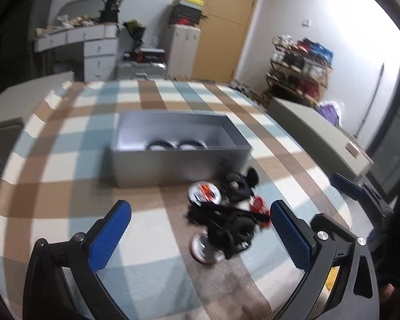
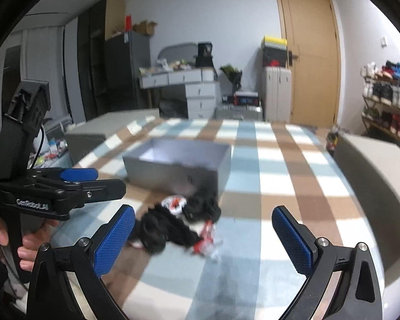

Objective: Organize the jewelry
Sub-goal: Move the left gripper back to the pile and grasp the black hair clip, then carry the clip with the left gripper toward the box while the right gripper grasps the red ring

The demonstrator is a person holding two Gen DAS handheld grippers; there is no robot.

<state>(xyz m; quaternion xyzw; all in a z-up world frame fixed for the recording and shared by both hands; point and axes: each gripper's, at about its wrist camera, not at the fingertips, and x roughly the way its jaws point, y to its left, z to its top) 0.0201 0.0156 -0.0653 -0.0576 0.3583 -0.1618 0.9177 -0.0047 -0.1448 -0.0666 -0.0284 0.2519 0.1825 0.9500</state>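
Both grippers' jaws stand spread wide w/ nothing between the pads: left gripper [image 1: 200, 236] and right gripper [image 2: 202, 237] hover over the checked cloth [image 1: 66, 138] on the table. Just ahead of the jaws lies the jewelry pile [image 1: 226, 213], a blurred tangle of black cords or bands, red-and-white bits and a few round silvery discs; can't tell single pieces apart. Beyond it, almost touching, sits an open grey box [image 1: 178, 165] w/ two round dark-rimmed items [image 1: 176, 144] already inside. Step in hand looks like the approach for a pick. Next move prob. needs one piece singled out from the tangle, pinched w/o dragging the rest, then carried to the box.
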